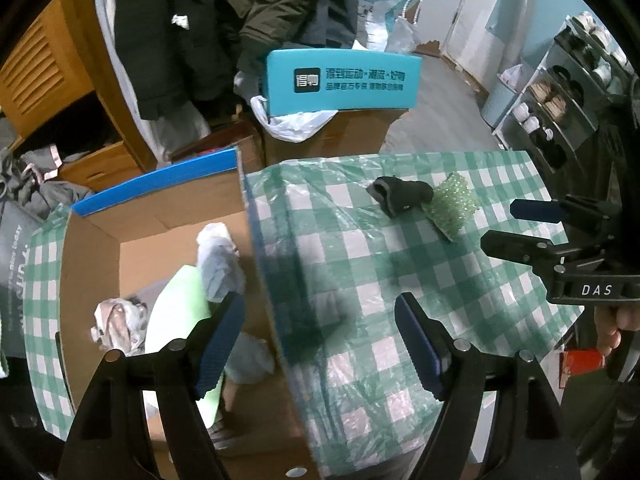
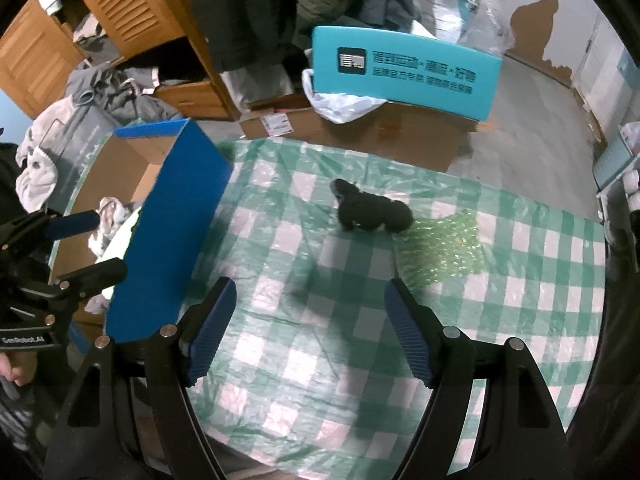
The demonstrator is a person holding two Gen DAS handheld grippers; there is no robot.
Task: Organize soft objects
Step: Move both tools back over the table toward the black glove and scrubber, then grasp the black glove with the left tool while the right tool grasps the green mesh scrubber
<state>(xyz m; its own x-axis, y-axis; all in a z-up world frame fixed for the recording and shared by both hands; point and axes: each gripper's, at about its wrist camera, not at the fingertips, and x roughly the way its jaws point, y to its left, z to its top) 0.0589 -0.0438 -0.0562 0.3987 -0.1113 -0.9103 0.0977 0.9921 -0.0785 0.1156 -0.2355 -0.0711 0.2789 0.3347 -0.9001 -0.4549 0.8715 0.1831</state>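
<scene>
Black and bunched, the soft fabric item (image 2: 370, 210) lay out on the counter (image 2: 320, 360), touching the green bubble wrap (image 2: 444, 244) beside it. Both looked light and limp; the dark piece would likely sag from wherever it was pinched, so a grip across its thick middle seemed safest. The bubble wrap looked crinkly and a little slick, best taken by a folded edge.

Neither tool held anything. The left hand-held gripper (image 1: 320, 344) had its jaws wide apart, straddling the near wall of the cardboard box (image 1: 256, 208). The right hand-held gripper (image 2: 310, 332) was likewise spread open above bare checked cloth, short of the black item.

Inside the box already lay a pale green sheet (image 1: 180, 312), a grey-blue bundle of cloth (image 1: 220, 264) and a crumpled pinkish piece (image 1: 116, 320).

A green-and-white checked plastic cover, glossy and wrinkled, lay over the counter. Beyond it the room was cluttered: dark coats (image 1: 192, 20) hanging, a teal printed box (image 1: 344, 80) on brown cartons, a wooden louvred cabinet (image 2: 120, 8) and a shoe rack (image 1: 560, 92).
</scene>
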